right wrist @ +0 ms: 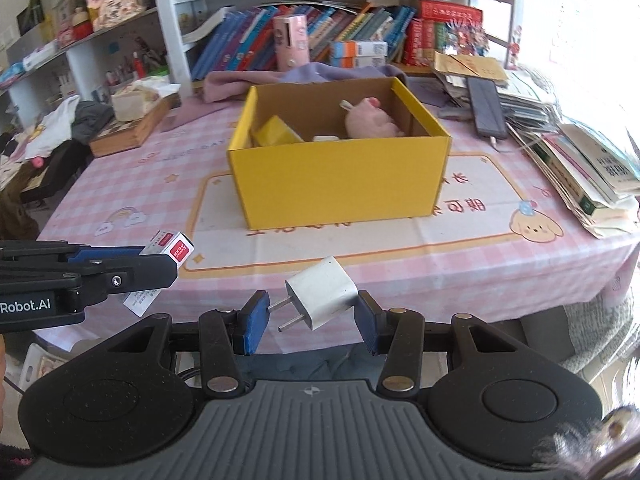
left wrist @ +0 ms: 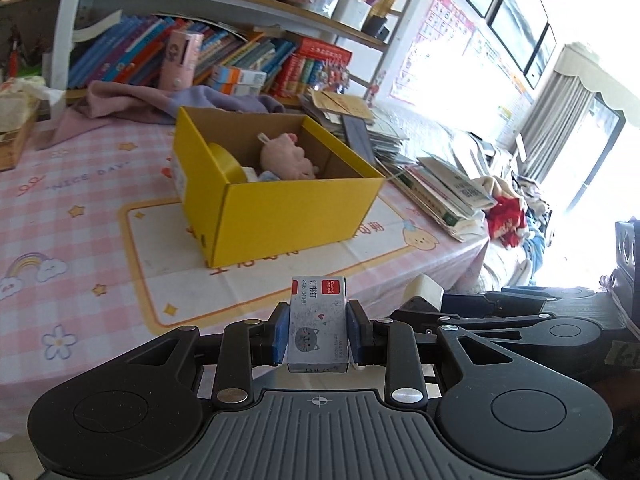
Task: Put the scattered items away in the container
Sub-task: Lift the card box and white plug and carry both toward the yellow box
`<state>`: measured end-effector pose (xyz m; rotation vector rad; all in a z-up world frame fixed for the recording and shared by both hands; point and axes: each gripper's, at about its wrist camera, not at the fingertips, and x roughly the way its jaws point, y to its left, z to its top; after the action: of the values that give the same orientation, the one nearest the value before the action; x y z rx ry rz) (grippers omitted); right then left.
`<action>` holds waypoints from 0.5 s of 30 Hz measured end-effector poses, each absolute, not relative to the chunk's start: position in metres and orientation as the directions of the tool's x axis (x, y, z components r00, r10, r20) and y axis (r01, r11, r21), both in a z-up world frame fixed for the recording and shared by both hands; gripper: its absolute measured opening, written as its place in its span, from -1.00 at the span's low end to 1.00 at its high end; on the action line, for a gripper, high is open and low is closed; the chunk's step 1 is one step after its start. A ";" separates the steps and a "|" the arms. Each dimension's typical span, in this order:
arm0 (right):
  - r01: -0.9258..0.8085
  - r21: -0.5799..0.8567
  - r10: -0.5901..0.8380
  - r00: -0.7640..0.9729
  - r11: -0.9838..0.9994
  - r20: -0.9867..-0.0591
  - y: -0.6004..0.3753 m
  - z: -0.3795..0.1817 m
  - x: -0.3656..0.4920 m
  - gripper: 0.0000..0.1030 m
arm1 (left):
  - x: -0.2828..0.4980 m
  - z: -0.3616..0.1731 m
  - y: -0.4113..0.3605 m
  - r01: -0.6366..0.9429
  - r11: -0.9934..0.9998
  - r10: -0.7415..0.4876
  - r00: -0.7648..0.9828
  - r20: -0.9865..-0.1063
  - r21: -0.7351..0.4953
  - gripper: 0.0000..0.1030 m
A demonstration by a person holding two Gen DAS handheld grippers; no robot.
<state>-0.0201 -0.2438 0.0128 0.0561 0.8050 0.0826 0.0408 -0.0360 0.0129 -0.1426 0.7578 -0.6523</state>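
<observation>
Pink checked tablecloth [right wrist: 132,184] printed with stars, a rainbow and a cartoon pup covers the table; bookshelves [right wrist: 360,28] crammed with bright spines stand behind it, and a slumped pile of books and papers [right wrist: 576,168] sits at the table's right end.

Yellow cardboard box [right wrist: 340,180] stands open-topped near the middle of the cloth. Inside: a pink plush toy [right wrist: 372,122] toward the back right, a yellow block-shaped item [right wrist: 276,132] at the left, something small and white between them (too little showing to name).

Left gripper [left wrist: 318,334]: blue pads [left wrist: 282,332] clamped on both sides of a small staple box [left wrist: 318,320], grey with a cat drawing and a red label at the top. Box stands upright between the pads, lifted off the cloth, in front of the yellow box and apart from it. From the right wrist view the same staple box [right wrist: 170,246] pokes out of the left gripper [right wrist: 160,258] at the frame's left.

Right gripper [right wrist: 312,314]: jaws fairly wide, with a white plug adapter [right wrist: 324,290] spanning them. Its two metal prongs point toward the left pad [right wrist: 256,320]; its body meets the right pad. Adapter sits tilted, above the table's near edge, short of the yellow box.

Purple cloth [right wrist: 280,80] lies bunched behind the box.
</observation>
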 end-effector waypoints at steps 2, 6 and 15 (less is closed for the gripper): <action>-0.042 0.084 0.089 0.688 0.996 -0.720 -0.251 0.012 -0.018 -0.14 | 0.045 0.013 -0.043 0.507 0.790 -0.602 0.532 -0.595 -0.345 -0.45; -0.023 0.090 0.081 0.683 0.996 -0.725 -0.263 0.009 -0.014 -0.14 | 0.051 0.012 -0.057 0.524 0.780 -0.609 0.515 -0.603 -0.341 -0.45; 0.002 0.112 0.082 0.668 0.994 -0.740 -0.293 0.001 0.007 -0.14 | 0.073 0.007 -0.088 0.542 0.773 -0.609 0.490 -0.624 -0.330 -0.45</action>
<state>0.0066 -0.2927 0.0005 0.1063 0.8391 0.0449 0.0726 -0.0877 0.0072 -0.0936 0.7950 -0.7000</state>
